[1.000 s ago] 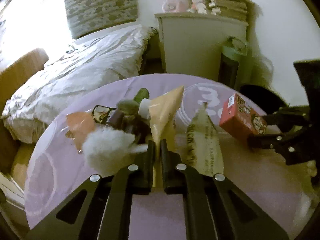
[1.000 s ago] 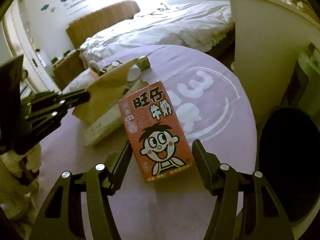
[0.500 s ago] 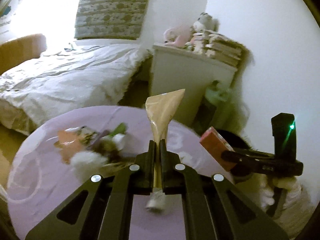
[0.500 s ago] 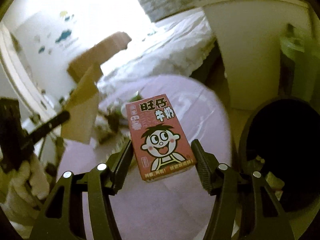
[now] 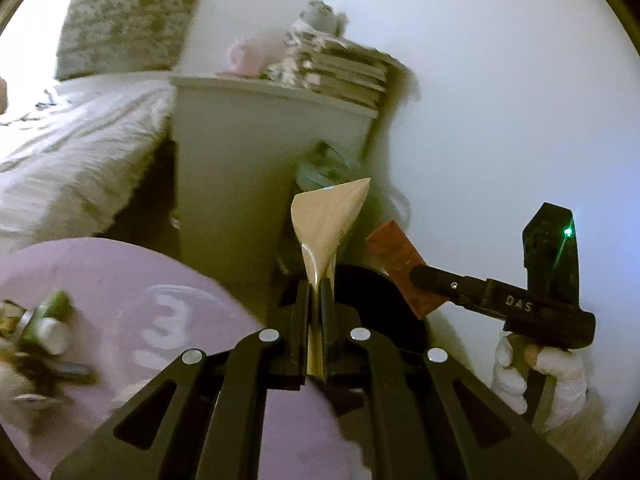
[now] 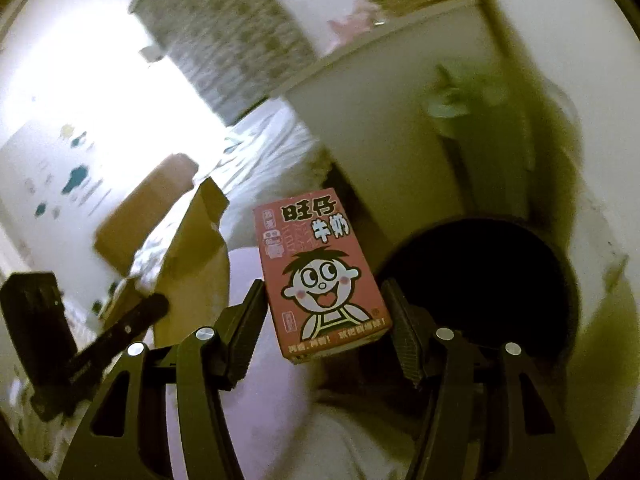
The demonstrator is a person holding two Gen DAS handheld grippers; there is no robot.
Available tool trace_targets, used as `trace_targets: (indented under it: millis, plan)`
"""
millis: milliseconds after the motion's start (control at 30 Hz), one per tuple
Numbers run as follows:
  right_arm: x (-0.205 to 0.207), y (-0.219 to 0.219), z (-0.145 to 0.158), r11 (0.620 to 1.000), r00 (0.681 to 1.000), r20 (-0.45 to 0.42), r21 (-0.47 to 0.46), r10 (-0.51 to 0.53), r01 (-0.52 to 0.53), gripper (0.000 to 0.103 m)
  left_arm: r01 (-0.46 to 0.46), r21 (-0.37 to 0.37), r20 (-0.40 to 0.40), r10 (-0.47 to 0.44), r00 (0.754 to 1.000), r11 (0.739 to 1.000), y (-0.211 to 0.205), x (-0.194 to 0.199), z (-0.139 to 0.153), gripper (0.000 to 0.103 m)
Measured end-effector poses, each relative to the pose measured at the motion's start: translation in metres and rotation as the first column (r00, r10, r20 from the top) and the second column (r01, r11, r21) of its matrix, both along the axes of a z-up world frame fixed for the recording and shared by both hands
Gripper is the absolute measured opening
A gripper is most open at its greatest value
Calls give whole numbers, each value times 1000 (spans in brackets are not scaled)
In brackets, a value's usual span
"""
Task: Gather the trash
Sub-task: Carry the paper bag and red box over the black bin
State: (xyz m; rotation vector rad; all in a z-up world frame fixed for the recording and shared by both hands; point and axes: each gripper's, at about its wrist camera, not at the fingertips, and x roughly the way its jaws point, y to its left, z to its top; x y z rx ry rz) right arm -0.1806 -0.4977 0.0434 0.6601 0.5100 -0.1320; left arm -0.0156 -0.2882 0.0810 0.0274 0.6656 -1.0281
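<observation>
Trash mid-carry, nothing dropped yet. Gripped a tan wrapper (image 5: 328,216) in the tightly clenched left gripper (image 5: 315,300), centre of the left view, flared end up. Grasped a red milk carton (image 6: 320,272) by its sides in the right gripper (image 6: 324,300), centre of the right view, lifted clear of any surface. Judged as partway done: both pieces yet to go into the black bin (image 6: 480,280), its dark mouth at right of centre just beyond the carton. Left more litter (image 5: 44,320) on the purple table (image 5: 120,272), lower left, blurred. Hemmed the bin in with the white cabinet (image 5: 260,140) behind it and a bare wall to its right. Kept open room above the bin mouth, though with both grippers close together there.
</observation>
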Motion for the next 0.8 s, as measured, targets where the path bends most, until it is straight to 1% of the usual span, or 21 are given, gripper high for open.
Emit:
trace_targets:
  millis: [167,267,400,567,800]
  plan:
    - [-10,-29,-19,997,997,-33,46,-68,69,59,50,22,-69,-48,996,999,-40,6,-23,6]
    - [-10,-37,-34,993,994,-58,68,-90,94,59,68,39,-100,-64,993,997,-59,9,-37,6]
    - [-10,-49,-52,988,991,-86,99,-106,115,59,82,58,-126,-74,989,995,-72,15,-49,6]
    - [-9,-53,-70,984,987,-116,125,-112,127,59,87,79,-145,-75,987,993,-81,19,-58,6]
    - [-4,-58,-80,981,983,-142,140,-112,132,59,97,94,-156,-82,984,991,-93,22,-62,6]
